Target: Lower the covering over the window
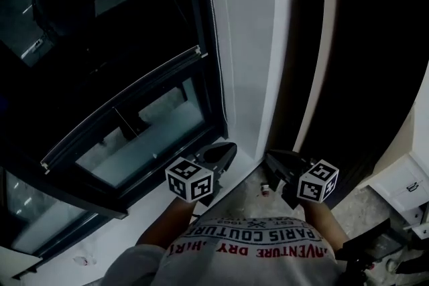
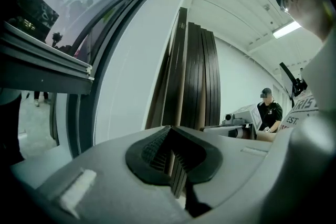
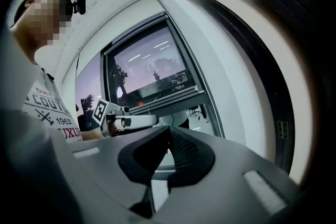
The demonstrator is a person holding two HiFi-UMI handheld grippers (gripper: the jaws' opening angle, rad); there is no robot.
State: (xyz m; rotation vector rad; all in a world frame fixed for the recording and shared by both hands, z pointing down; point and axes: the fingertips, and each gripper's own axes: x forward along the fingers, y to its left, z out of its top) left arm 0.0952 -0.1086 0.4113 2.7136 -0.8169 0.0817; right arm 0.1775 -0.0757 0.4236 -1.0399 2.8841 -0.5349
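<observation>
We are holding both forearms out from the waist, side by side and roughly level. The left gripper [image 1: 224,152] [image 2: 170,136] is pointing at the foot of the white wall strip [image 1: 251,43]. Its jaws are pressed together with nothing between them. The right gripper [image 1: 278,161] [image 3: 168,134] is sitting just to its right, apart from it, jaws likewise closed on nothing.

The window [image 1: 134,130] [image 3: 152,68] is lying ahead and to the left of the left gripper, its dark frame edge [image 1: 218,97] rising close beside the jaw tips. A thin beaded cord [image 1: 213,43] [image 2: 98,97] is running along that edge – above and slightly left of the left gripper, not touching it. The covering itself we cannot pick out in any view.

To the right of the right gripper, dark panels [image 1: 375,43] [image 2: 197,76] are leaning against the wall and closing that side. Open room is showing in the gap between the two grippers and over the speckled floor [image 1: 251,201] below them – and a pale sill [image 1: 94,238] is running below and left of the left gripper.
</observation>
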